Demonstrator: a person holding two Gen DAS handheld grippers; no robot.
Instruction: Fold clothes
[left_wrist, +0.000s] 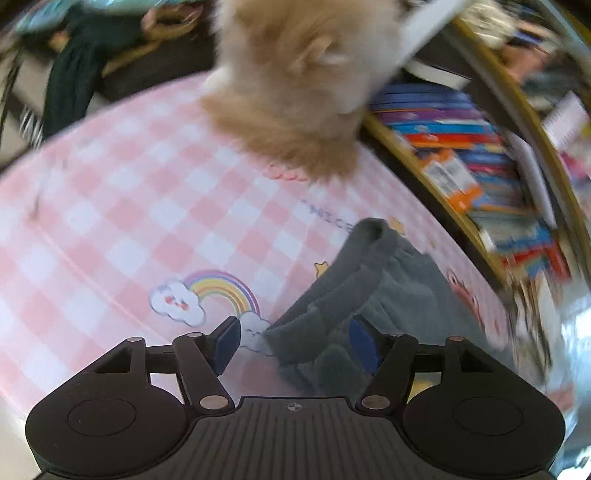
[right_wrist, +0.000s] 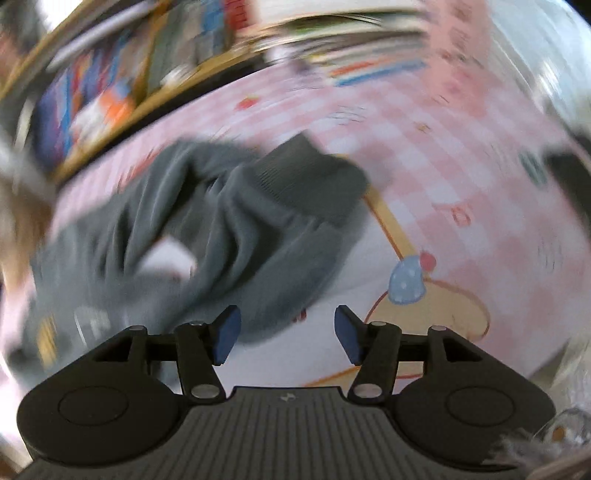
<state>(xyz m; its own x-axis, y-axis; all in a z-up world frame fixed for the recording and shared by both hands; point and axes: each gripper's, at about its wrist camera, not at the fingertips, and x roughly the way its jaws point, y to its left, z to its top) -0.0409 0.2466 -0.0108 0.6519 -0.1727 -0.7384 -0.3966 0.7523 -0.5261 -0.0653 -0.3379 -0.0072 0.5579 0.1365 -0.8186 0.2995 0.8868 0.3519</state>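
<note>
A crumpled grey garment (left_wrist: 373, 284) lies on the pink checked cover (left_wrist: 129, 206) at the lower right of the left wrist view. My left gripper (left_wrist: 295, 341) is open just above it. Its left pad is clear over the rainbow print, while the right pad sits against the cloth's folds and grips nothing. In the blurred right wrist view the same grey garment (right_wrist: 221, 221) spreads across the centre and left, with a ribbed cuff toward the top. My right gripper (right_wrist: 287, 336) stands open at its near edge, with the cloth under the left pad and the printed cover (right_wrist: 461, 166) under the right.
A fluffy tan furry thing (left_wrist: 295, 96) sits at the far side of the cover. A wooden shelf of colourful books (left_wrist: 461, 155) runs along the right edge, and the shelf (right_wrist: 92, 92) appears at the upper left of the right wrist view. A dark green cloth (left_wrist: 74, 77) hangs at the back left.
</note>
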